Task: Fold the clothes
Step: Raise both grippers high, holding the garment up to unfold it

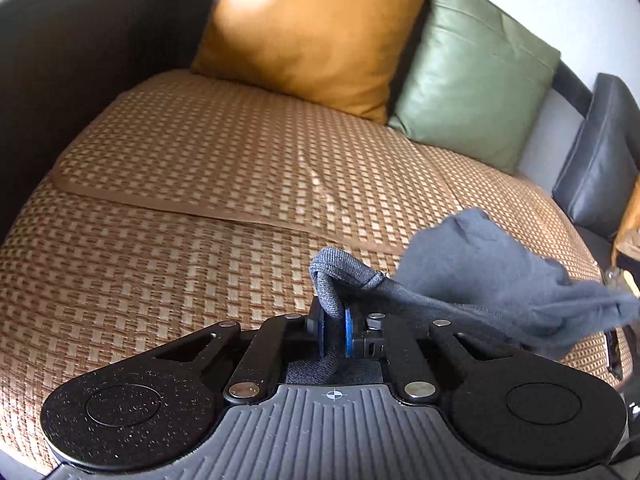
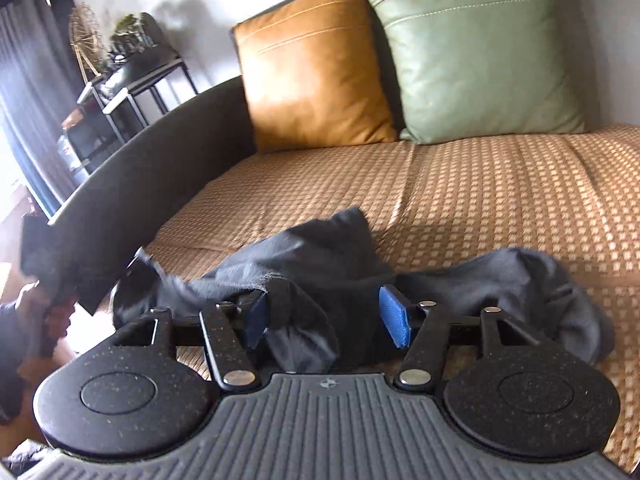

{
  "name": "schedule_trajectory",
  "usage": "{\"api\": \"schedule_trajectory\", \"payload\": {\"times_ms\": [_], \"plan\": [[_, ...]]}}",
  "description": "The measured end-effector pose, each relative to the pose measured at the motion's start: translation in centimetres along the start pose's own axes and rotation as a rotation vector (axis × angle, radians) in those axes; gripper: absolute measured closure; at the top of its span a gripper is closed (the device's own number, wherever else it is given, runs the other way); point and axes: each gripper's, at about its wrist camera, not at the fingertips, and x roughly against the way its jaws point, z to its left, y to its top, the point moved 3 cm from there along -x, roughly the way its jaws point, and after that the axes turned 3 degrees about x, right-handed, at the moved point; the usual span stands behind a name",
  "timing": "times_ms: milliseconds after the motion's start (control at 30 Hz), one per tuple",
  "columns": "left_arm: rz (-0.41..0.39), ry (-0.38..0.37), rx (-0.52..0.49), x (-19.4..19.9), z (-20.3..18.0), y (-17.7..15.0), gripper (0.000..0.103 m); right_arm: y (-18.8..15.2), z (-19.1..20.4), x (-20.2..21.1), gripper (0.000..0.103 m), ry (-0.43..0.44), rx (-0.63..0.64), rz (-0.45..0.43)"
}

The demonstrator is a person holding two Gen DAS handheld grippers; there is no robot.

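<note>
Garment (image 1: 500,276), a dark grey knit piece, hangs in the air above the sofa seat (image 1: 200,184), and one thick hem of it is pinched in the left claw (image 1: 334,332). The blue pads there are nearly together, with only the rolled hem between them. From this claw the cloth runs away toward 2 o'clock in the left view, so its long axis goes off to the right, to the side of the other hand.

In the right view the same garment (image 2: 320,264) lies across the front of the right claw (image 2: 324,314), from 9 o'clock to 3 o'clock. The right claw stands wide, and a fold of cloth droops in the gap between its two blue pads (image 2: 396,320); it is not clear that either pad touches the cloth, and the claw does not grip.

The right claw is probably the one to act next: the cloth is already between its fingers, so it needs only to close on it. Then both hands could stretch the piece and lay it flat on the seat, in front of the orange cushion (image 2: 312,80) and the green cushion (image 2: 480,48).
</note>
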Motion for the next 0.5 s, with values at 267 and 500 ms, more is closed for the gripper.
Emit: {"api": "schedule_trajectory", "payload": {"times_ms": [267,500], "plan": [[-0.017,0.020,0.015,0.1,0.8,0.3,0.098,-4.3,3.7,0.4,0.032,0.011,0.209,0.096],[-0.019,0.030,0.007,0.0,0.9,0.5,0.098,-8.9,5.5,-0.7,0.032,-0.176,0.414,0.126]]}}
